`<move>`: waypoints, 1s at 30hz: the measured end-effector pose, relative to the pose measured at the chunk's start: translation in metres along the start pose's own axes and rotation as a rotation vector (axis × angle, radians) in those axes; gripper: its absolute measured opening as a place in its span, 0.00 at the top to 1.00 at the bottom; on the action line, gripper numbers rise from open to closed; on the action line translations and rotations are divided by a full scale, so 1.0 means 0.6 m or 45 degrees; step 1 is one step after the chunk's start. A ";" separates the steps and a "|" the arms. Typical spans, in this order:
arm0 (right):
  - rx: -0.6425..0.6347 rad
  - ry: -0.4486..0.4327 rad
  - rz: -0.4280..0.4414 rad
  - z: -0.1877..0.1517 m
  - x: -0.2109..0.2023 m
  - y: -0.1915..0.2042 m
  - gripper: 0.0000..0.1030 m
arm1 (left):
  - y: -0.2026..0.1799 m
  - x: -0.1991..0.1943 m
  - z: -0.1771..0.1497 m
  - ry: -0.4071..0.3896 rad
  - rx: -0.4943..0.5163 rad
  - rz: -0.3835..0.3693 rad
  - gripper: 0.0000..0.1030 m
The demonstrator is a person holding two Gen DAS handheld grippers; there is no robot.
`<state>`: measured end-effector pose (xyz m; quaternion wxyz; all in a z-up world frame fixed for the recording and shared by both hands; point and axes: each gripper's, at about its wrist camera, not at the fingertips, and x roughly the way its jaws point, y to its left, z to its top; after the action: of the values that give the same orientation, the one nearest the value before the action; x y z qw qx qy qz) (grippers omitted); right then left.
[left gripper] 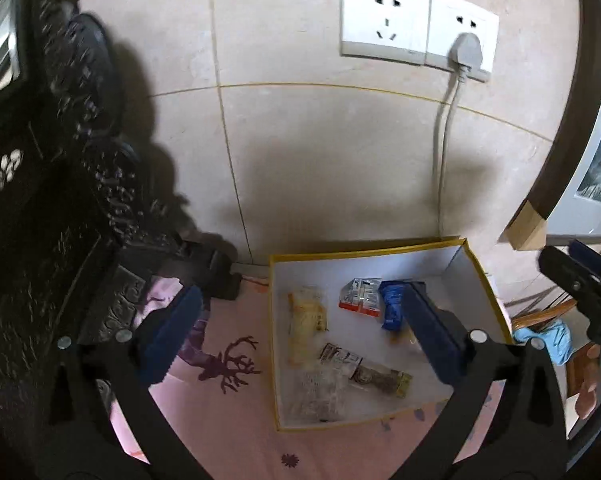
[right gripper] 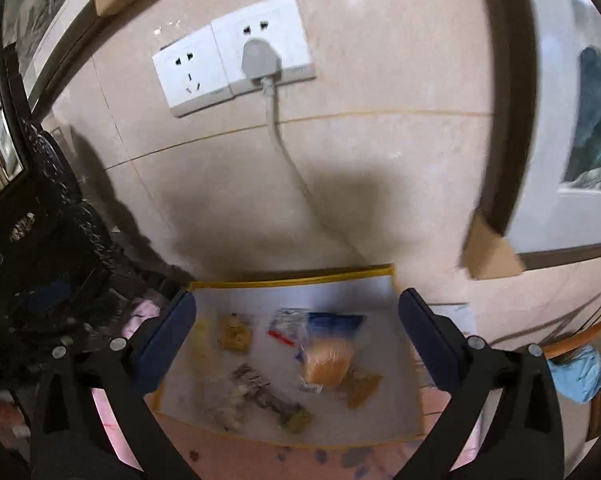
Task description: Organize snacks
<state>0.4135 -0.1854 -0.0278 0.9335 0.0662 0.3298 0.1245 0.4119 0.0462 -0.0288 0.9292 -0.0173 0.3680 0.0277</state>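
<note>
I'm looking along both grippers at a tiled wall (left gripper: 320, 152) with 2 sockets, 1 of them with a grey plug (left gripper: 466, 50) in it, and a pink tablecloth (left gripper: 228, 432) below. On that cloth, pushed up near the wall, sits the yellow-rimmed box (left gripper: 364, 250), and that is where the snacks are. In the left wrist view I count about 5 packets lying flat on its white floor: a pale yellow packet (left gripper: 306, 320) toward the left, a red-and-white packet (left gripper: 360, 296) and a blue packet (left gripper: 392, 304) toward the back, and a clear bag (left gripper: 316, 392) and a brown-and-green bar (left gripper: 374, 374) at the front. The right wrist view is blurred, but it also shows an orange-filled packet (right gripper: 328, 360) near the blue one.

My left gripper (left gripper: 300, 332) has its jaws spread wide with nothing between the pads, hovering over the box's left edge. My right gripper (right gripper: 296, 340) is likewise spread wide and empty, above the box.

I'd judge the task well along, perhaps at its end: every snack I can see is already inside the box, and none lies loose on the visible cloth. What may remain is tidying the packets into neater rows, or fetching anything outside these 2 views, which I cannot tell.
</note>
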 end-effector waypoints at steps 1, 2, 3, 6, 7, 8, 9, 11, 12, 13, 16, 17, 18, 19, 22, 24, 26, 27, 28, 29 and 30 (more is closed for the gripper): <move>-0.012 -0.003 -0.016 -0.006 -0.009 -0.003 0.01 | 0.009 -0.001 -0.006 0.026 -0.023 0.015 0.02; -0.011 0.014 -0.008 -0.013 -0.016 -0.006 0.01 | 0.016 -0.003 -0.013 0.050 -0.039 0.022 0.02; -0.005 0.034 0.004 -0.019 -0.021 -0.008 0.01 | 0.024 -0.008 -0.023 0.066 -0.051 0.025 0.02; 0.006 0.132 0.033 -0.066 -0.057 -0.021 0.01 | 0.052 -0.032 -0.071 0.114 -0.065 0.040 0.02; -0.009 0.156 0.020 -0.080 -0.065 -0.020 0.01 | 0.062 -0.043 -0.100 0.138 -0.059 0.073 0.02; -0.030 0.183 -0.011 -0.105 -0.079 -0.022 0.01 | 0.064 -0.054 -0.121 0.149 -0.052 0.089 0.02; -0.049 0.207 -0.037 -0.126 -0.086 -0.022 0.01 | 0.071 -0.062 -0.156 0.176 -0.031 0.100 0.02; -0.087 0.315 -0.085 -0.185 -0.094 -0.024 0.01 | 0.087 -0.076 -0.215 0.237 -0.016 0.143 0.02; -0.085 0.365 -0.088 -0.209 -0.093 -0.025 0.01 | 0.094 -0.079 -0.249 0.275 -0.006 0.148 0.02; -0.061 0.428 -0.076 -0.244 -0.089 -0.023 0.01 | 0.101 -0.083 -0.274 0.298 -0.002 0.148 0.02; -0.032 0.581 0.017 -0.320 -0.061 0.011 0.01 | 0.129 -0.081 -0.369 0.414 -0.055 0.154 0.02; -0.023 0.610 0.041 -0.342 -0.048 0.032 0.01 | 0.136 -0.079 -0.399 0.450 -0.097 0.137 0.02; 0.003 0.630 0.061 -0.366 -0.032 0.061 0.01 | 0.141 -0.078 -0.436 0.483 -0.146 0.102 0.02; 0.025 0.628 0.069 -0.379 -0.019 0.082 0.01 | 0.144 -0.080 -0.461 0.480 -0.169 0.072 0.02; 0.019 0.656 0.115 -0.423 0.031 0.164 0.01 | 0.134 -0.075 -0.540 0.543 -0.121 0.033 0.02; -0.056 0.688 0.083 -0.450 0.060 0.205 0.01 | 0.113 -0.067 -0.578 0.600 -0.026 0.003 0.02; -0.166 0.707 0.037 -0.476 0.088 0.240 0.01 | 0.088 -0.060 -0.607 0.579 0.102 0.010 0.02; -0.217 0.719 0.017 -0.491 0.101 0.253 0.01 | 0.075 -0.050 -0.617 0.553 0.170 0.023 0.02; -0.249 0.738 0.013 -0.502 0.109 0.259 0.01 | 0.069 -0.040 -0.622 0.539 0.207 0.036 0.02; -0.280 0.764 0.033 -0.513 0.115 0.267 0.06 | 0.064 -0.028 -0.628 0.540 0.238 0.048 0.02; -0.312 0.783 0.065 -0.525 0.120 0.276 0.11 | 0.060 -0.016 -0.633 0.548 0.262 0.037 0.07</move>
<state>0.2372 0.0062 -0.2804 0.7878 -0.0788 0.5769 0.2007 0.1431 0.0618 -0.2992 0.8257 0.0772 0.5587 -0.0007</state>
